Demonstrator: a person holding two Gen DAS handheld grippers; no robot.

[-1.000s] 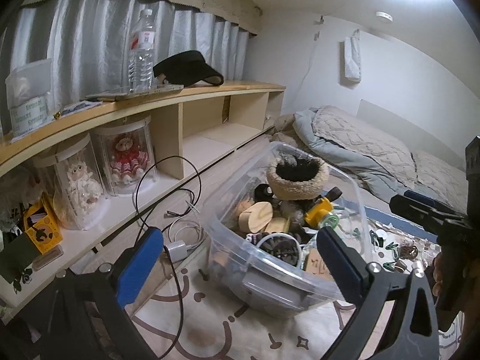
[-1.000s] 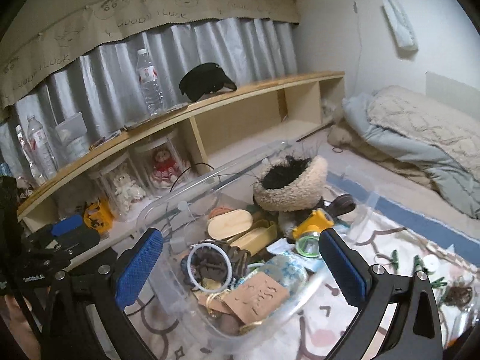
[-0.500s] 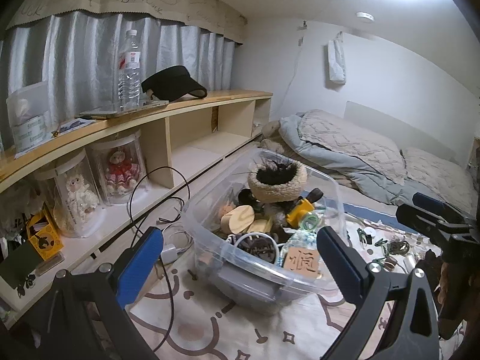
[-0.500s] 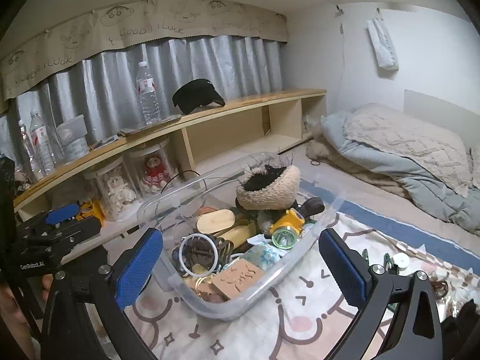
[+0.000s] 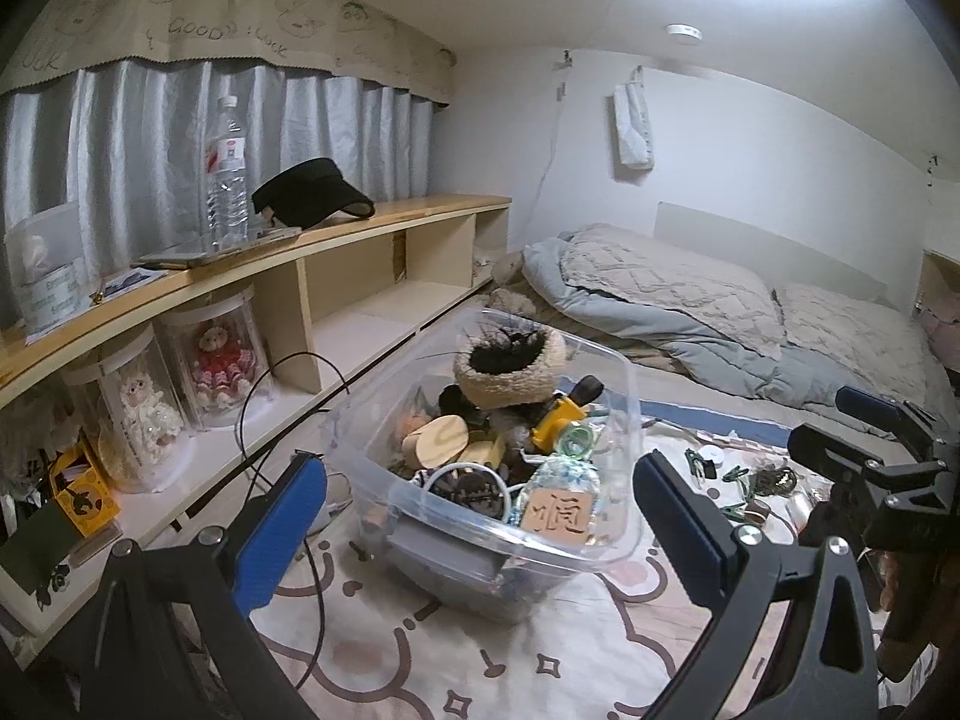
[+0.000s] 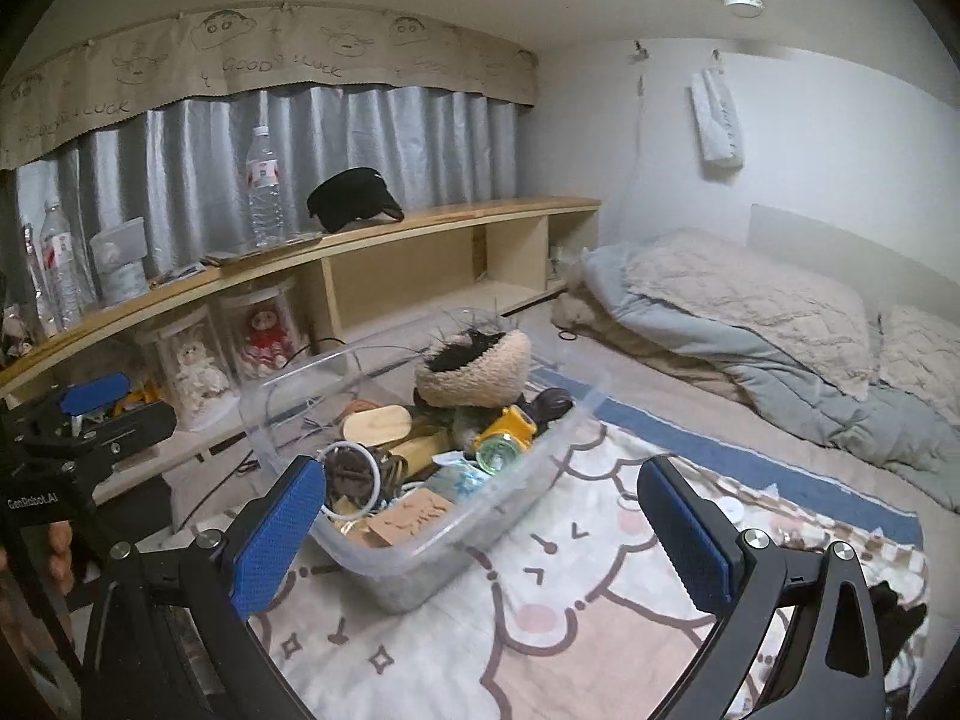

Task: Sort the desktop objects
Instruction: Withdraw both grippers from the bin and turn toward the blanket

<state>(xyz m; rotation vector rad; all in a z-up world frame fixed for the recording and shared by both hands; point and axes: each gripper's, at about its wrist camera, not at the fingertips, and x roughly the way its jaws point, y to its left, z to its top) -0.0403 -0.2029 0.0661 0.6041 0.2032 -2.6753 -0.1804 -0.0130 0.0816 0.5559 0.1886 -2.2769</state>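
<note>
The left tongs [image 5: 480, 516] stood wide open, gripping nothing and touching nothing; the right tongs [image 6: 480, 516] were just as wide apart and equally empty. Ahead of both, between their blue pads, sat the clear plastic bin [image 5: 420, 546] on a printed blanket [image 6: 540, 618] with a cartoon face, laid over a bed. To the left of the tongs ran a wooden shelf [image 5: 360, 228] carrying a water bottle [image 5: 227, 171] and a black visor cap [image 5: 312, 192], with grey curtains behind. Beyond the bin lay a rumpled quilt [image 6: 750, 312] against a white wall. The bin was heaped with small things: a fuzzy beige hat [image 5: 510, 366] on top, a yellow tape measure [image 6: 504, 432], a wooden tag [image 5: 558, 516]. Its long axis ran away from the left tongs and slightly rightward. Loose clips [image 5: 738, 474] lay to the bin's right.
</note>
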